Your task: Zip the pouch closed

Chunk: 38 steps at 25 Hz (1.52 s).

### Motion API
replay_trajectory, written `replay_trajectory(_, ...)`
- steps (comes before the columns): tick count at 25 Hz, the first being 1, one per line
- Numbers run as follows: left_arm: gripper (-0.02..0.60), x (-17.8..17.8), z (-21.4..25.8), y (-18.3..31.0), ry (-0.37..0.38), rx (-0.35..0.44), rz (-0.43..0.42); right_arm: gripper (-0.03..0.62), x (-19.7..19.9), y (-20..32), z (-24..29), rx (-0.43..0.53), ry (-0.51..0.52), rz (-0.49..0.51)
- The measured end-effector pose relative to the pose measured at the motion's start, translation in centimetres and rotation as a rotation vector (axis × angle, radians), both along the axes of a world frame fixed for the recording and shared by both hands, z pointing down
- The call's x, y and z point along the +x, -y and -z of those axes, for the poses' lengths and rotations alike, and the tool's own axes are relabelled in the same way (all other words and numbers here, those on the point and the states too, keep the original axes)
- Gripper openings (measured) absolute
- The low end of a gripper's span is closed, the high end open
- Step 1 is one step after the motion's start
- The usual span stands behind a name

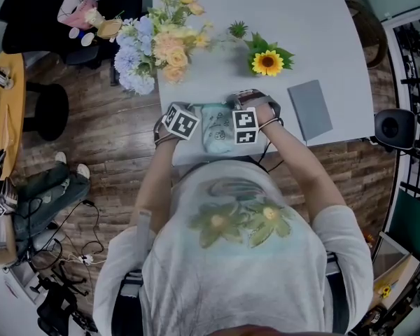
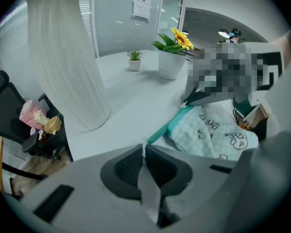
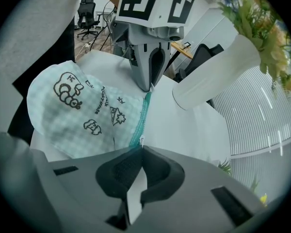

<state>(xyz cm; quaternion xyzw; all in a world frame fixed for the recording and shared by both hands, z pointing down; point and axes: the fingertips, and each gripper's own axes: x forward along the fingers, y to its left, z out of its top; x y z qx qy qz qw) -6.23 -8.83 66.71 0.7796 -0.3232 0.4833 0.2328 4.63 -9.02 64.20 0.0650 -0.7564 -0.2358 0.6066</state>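
The left tongs (image 2: 143, 148) are squeezed shut on one end of the teal zipper (image 2: 165, 129). The zipper belongs to a soft, mint-green checked cloth pouch (image 2: 213, 130) with little cartoon drawings. The right tongs (image 3: 141, 144) are squeezed shut on the zipper's other end, on a tiny metal bit too small to make out. The pouch is stretched between them at the near edge of the smooth, pale grey surface (image 1: 266, 5). What is inside the pouch is hidden.

A flat grey book (image 1: 310, 109) lies to the pouch's right. Just past the pouch stands a tall white vase (image 3: 211, 76) full of blue, peach and yellow flowers (image 1: 157, 47). Farther behind the pouch, a round white pot (image 2: 170, 64) holds a sunflower (image 2: 180, 38). A small pot (image 2: 134, 65) holds a spiky green plant.
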Motion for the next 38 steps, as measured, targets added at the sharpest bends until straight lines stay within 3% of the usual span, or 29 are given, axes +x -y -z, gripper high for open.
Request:
replay_trajectory(27,0.028,0.0,0.0,0.0,-0.004,0.005,0.003,0.015,1.3,-0.2,-0.1,-0.007,-0.038,0.002)
replay_trajectory(38,0.028,0.0,0.1,-0.1,-0.010,0.006,0.004,0.015,3.6,-0.4,-0.4,-0.017,-0.054,-0.044)
